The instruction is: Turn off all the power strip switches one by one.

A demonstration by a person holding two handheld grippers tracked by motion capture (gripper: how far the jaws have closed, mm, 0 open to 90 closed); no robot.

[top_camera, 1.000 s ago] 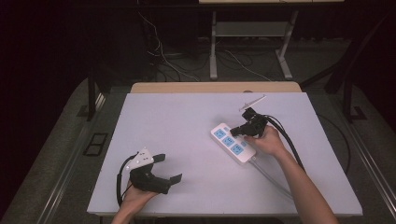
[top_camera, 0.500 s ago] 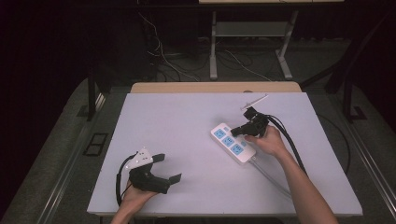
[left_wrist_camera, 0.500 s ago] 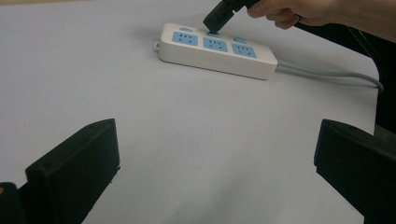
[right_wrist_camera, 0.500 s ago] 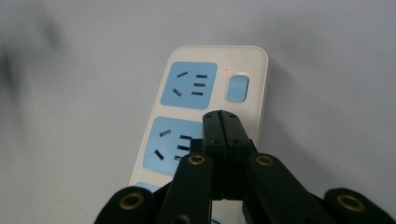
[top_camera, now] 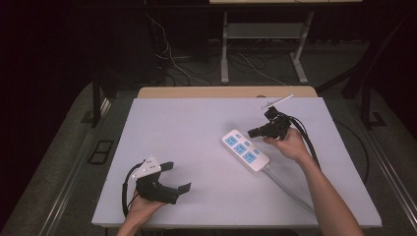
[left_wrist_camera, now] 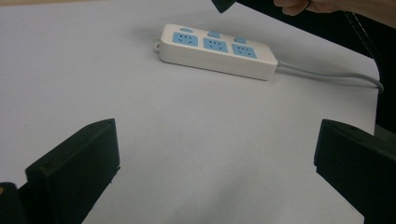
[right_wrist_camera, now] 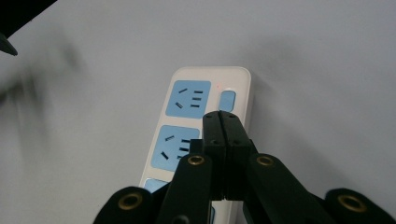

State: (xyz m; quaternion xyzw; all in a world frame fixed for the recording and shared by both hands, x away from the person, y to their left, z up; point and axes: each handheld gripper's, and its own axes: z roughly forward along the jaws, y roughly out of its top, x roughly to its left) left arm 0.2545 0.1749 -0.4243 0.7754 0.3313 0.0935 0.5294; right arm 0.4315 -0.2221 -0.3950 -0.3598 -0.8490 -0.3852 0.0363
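A white power strip (top_camera: 245,150) with three blue sockets lies slantwise on the pale table (top_camera: 196,128), right of centre. Each socket has a small blue switch beside it, and a tiny red light glows by the end switch (right_wrist_camera: 227,100). My right gripper (top_camera: 252,132) is shut with nothing in it. It hovers just above the strip's far end, and in its own view the closed tips (right_wrist_camera: 219,116) hang over the strip (right_wrist_camera: 187,99) beside that switch. My left gripper (top_camera: 177,177) rests open at the front left. Its wide jaws face the strip (left_wrist_camera: 217,51) across bare table.
The strip's grey cable (top_camera: 290,189) runs toward the front right edge of the table. A black cable (top_camera: 307,140) trails from the right gripper along the forearm. Behind the table are a wooden edge (top_camera: 226,92), a stand's legs and loose floor cables (top_camera: 246,64).
The right gripper has lifted a little off the power strip's far end, still shut. The left gripper has stayed where it was.
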